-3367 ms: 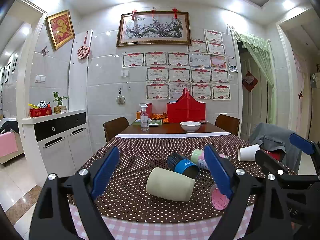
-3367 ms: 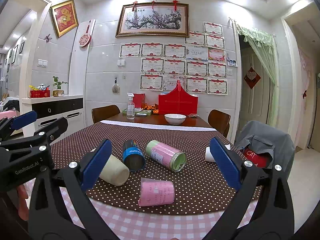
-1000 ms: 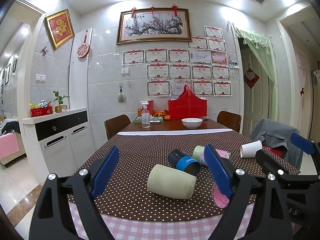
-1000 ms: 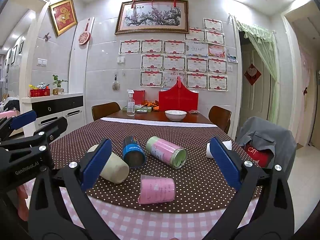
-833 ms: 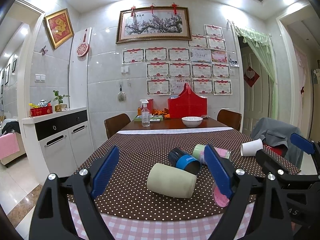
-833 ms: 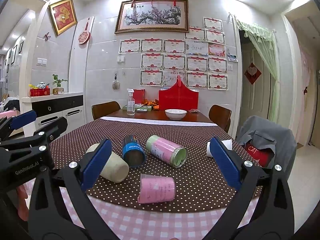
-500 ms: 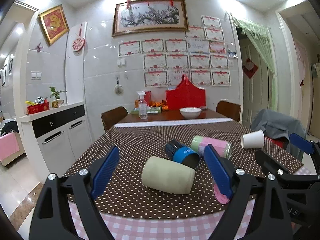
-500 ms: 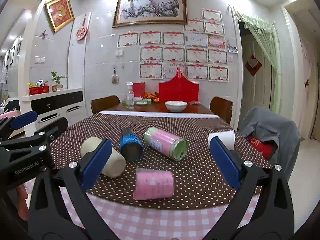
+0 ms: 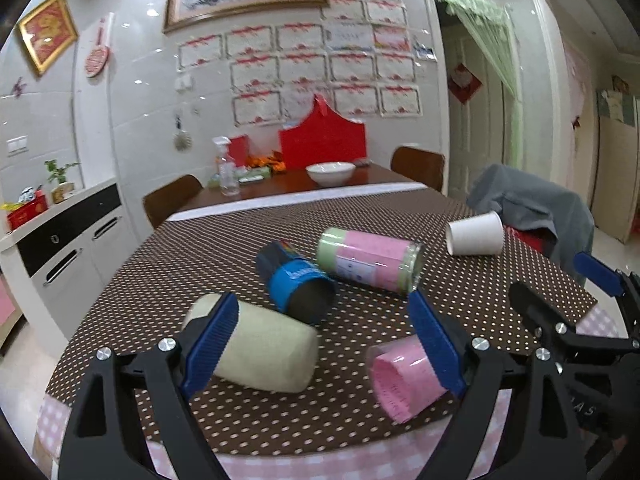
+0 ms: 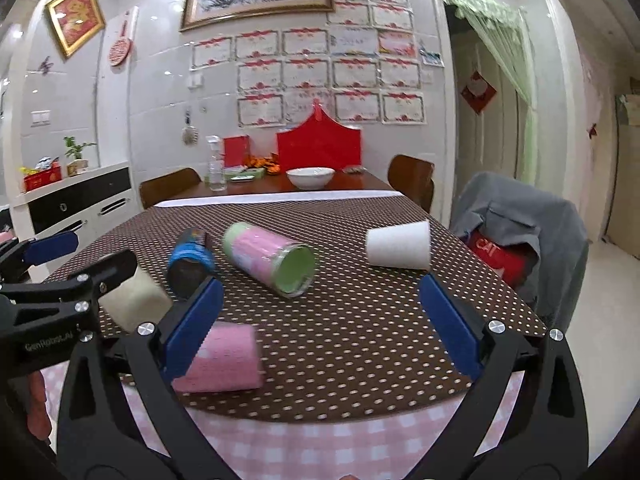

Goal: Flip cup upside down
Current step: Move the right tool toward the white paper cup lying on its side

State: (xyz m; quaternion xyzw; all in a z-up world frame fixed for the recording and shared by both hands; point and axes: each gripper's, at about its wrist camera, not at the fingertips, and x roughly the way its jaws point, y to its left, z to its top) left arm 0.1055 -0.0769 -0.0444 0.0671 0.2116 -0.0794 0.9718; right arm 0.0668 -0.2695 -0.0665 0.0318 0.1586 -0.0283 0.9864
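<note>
Five cups lie on their sides on the table point(image 10: 360, 360): a cream cup point(image 9: 264, 350), a blue cup point(image 9: 298, 280), a tall pink-green cup point(image 9: 372, 258), a pink cup point(image 9: 404, 380) at the near edge and a white cup point(image 10: 400, 246) far right. None is flipped yet. The left gripper point(image 9: 324, 344) and the right gripper point(image 10: 320, 320) are both spread wide and hold nothing. I think the left one should come down over the cream cup, close across its middle (not the rim, which may slip), lift, then turn it mouth-down. The cloth is brown with dots, over a pink check one. Behind are a bowl point(image 10: 310, 177), chairs and certificates on a tiled wall
</note>
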